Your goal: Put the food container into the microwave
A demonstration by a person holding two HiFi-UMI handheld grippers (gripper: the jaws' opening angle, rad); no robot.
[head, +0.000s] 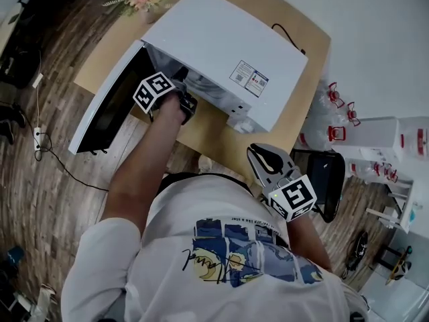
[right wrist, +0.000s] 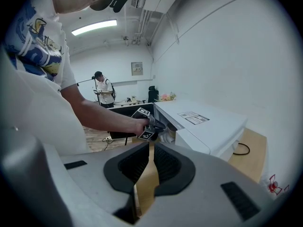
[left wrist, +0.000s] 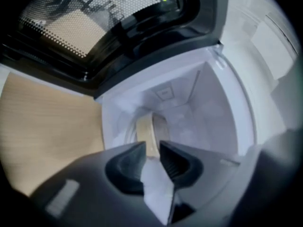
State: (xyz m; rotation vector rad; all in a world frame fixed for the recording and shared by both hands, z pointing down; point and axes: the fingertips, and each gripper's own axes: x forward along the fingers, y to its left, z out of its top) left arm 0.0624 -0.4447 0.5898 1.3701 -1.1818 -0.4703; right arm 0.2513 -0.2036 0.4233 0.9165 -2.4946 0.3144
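Your white T-shirt point(head: 201, 260) fills the bottom of the head view. Right beside it is your right gripper point(head: 260, 158), held off the table edge, well back from the work. Its jaws are all but together, just a thin slit with only the wooden table point(head: 214, 133) showing through. Nothing in them, nothing touching them. There's plenty of free air on every side of those tips, and the microwave point(head: 228, 39) stands well ahead of them.

Now your left gripper point(left wrist: 152, 145), right at the mouth of the oven. Its jaws are a little apart, a narrow gap, and through it you see only the white floor of the cavity point(left wrist: 203, 108). They grip nothing. The food container point(left wrist: 147, 129) is a pale, blurred shape inside the cavity, straight ahead and just past the tips. Whether the tips touch it, I can't tell.

Mind your edges. The open door point(left wrist: 118, 27), with its dark frame and dotted window, hangs close above those jaws. The cavity's white side wall rises close on their right, and its front lip runs just to their left. Beyond that lip lies bare table, your widest room. Ahead, past the container, the back wall closes things off.
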